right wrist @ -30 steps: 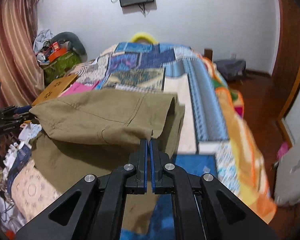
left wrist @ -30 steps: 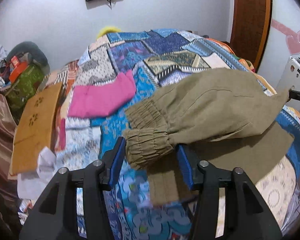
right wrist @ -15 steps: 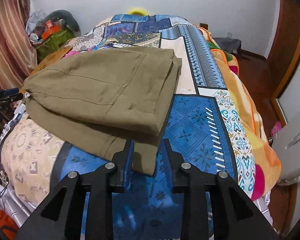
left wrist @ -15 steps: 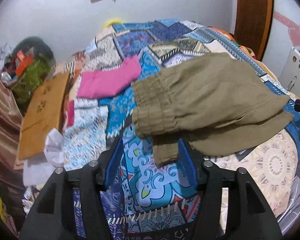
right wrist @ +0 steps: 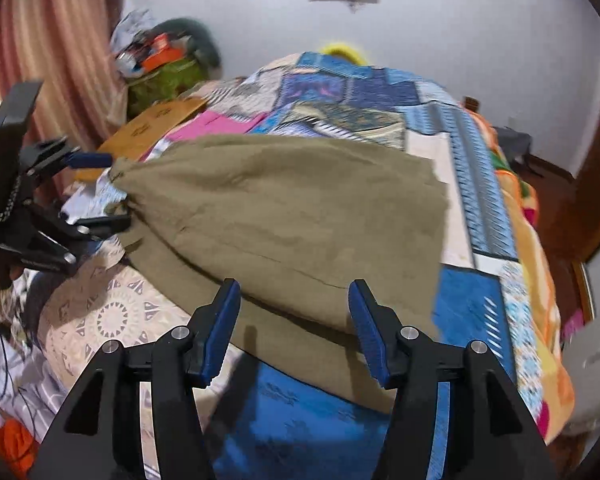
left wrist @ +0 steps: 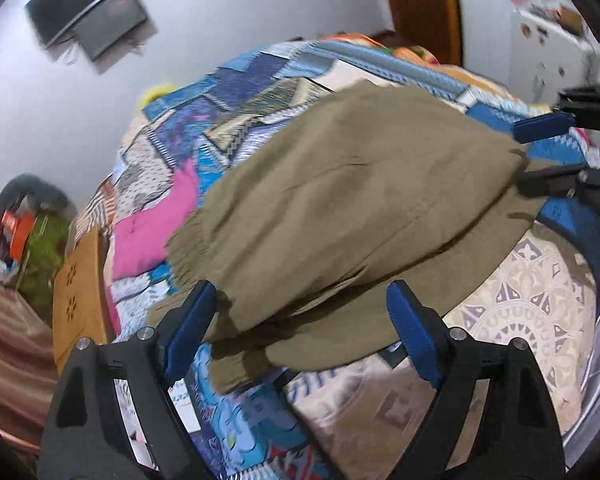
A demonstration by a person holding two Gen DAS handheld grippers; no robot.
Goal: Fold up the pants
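Now I am backing my left gripper [left wrist: 300, 332] and right gripper [right wrist: 294, 330] off the folded pants [left wrist: 352, 208], both jaws just opening and empty, keeping low so the fold is not dragging.

light: even, indoor, moderately bright | glare: pale patch on wall [left wrist: 228, 20] above bed [left wrist: 540, 304] | shadows: soft, under pants [right wrist: 284, 204] edge | blur: motion smear throughout | distortion: fisheye bending, dark corners
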